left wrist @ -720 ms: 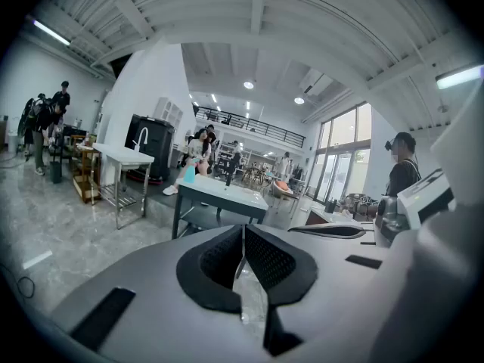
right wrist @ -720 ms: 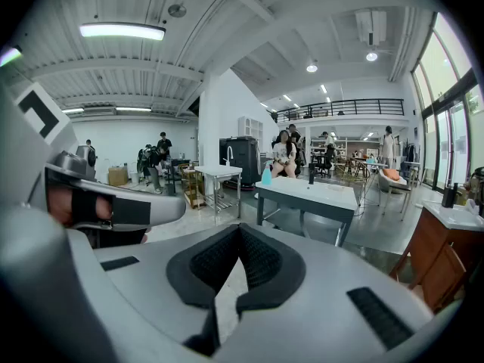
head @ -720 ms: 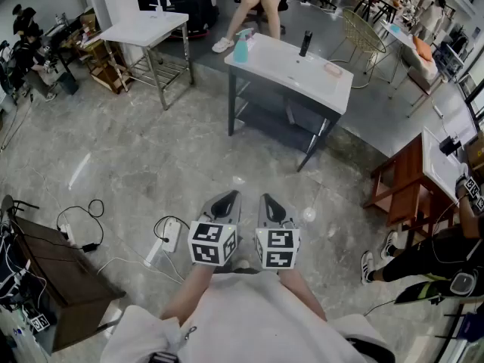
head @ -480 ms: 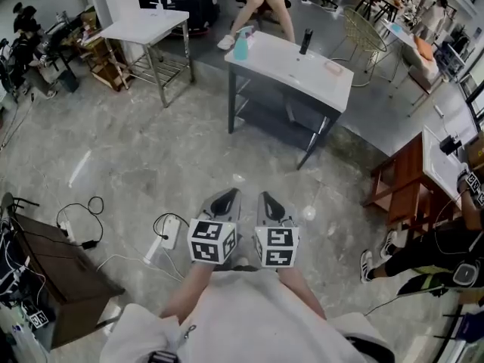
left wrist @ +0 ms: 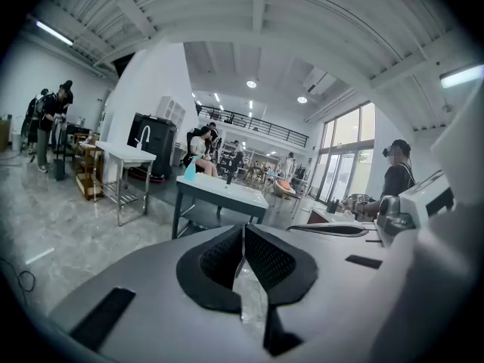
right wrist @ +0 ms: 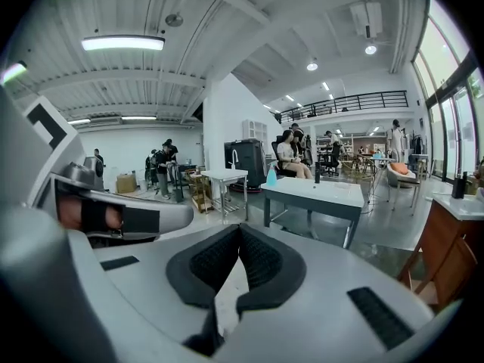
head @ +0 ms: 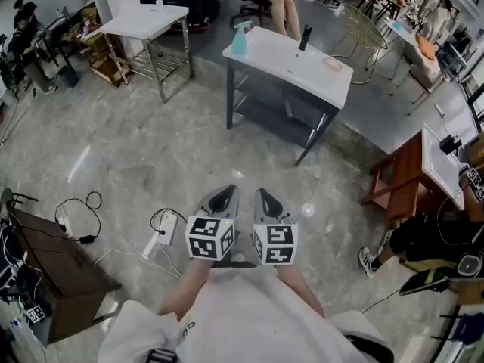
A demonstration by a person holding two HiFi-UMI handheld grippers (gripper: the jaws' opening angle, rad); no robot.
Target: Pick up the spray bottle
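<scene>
A light blue spray bottle (head: 240,41) stands upright at the far left corner of a white-topped table (head: 302,72) some way ahead across the floor. It shows small in the left gripper view (left wrist: 190,169) and in the right gripper view (right wrist: 271,176). My left gripper (head: 224,197) and right gripper (head: 265,199) are held side by side close to my body, far short of the table. Both point toward it, and both are shut with nothing between the jaws.
A black bottle (head: 305,38) and a pink item (head: 331,67) also sit on the white-topped table. A second white table with a faucet (head: 144,23) stands at the left. Cables and a power strip (head: 165,235) lie on the floor. A wooden desk (head: 412,174) and seated people are around.
The view has shifted slightly forward toward the table. Both grippers stay side by side and shut.
</scene>
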